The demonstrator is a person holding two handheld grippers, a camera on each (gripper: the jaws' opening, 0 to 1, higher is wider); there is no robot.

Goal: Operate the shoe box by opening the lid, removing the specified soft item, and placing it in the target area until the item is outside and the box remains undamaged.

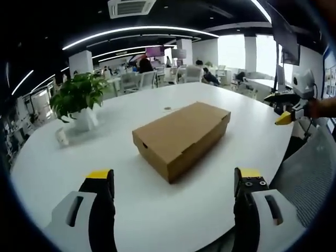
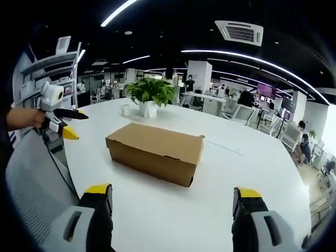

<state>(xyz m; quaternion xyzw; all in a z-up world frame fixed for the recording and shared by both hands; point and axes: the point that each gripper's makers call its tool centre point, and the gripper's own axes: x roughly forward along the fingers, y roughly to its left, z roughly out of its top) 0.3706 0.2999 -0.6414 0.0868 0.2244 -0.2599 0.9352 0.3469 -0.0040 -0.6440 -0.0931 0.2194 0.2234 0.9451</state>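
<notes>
1. I am standing in an open office with long ceiling light strips, people sitting at desks in the background, and a large white round table (image 1: 220, 105) spreading out in front of me.
2. The cardboard shoe box (image 1: 181, 137) is lying near the middle of the table with its lid shut; in the right gripper view the box (image 2: 155, 152) is sitting broadside to me, lid down flat.
3. A potted green plant (image 1: 79, 100) in a white pot is standing on the table beyond the box, well apart from it, with a small white cup (image 1: 62, 137) just beside it.
4. I am holding my left gripper (image 1: 174, 181) over the near table edge, its yellow-tipped jaws spread wide with nothing between them, short of the box.
5. My right gripper (image 2: 173, 197) is likewise hanging with its jaws released and wide apart, gripping nothing, the box lying ahead of them.
6. In the left gripper view my right gripper (image 1: 287, 113) is showing at the table's far right edge; in the right gripper view my left gripper (image 2: 67, 123) is showing at the left, hand around its handle.
7. A grey mesh chair back (image 2: 37, 184) is sitting close beside me.
</notes>
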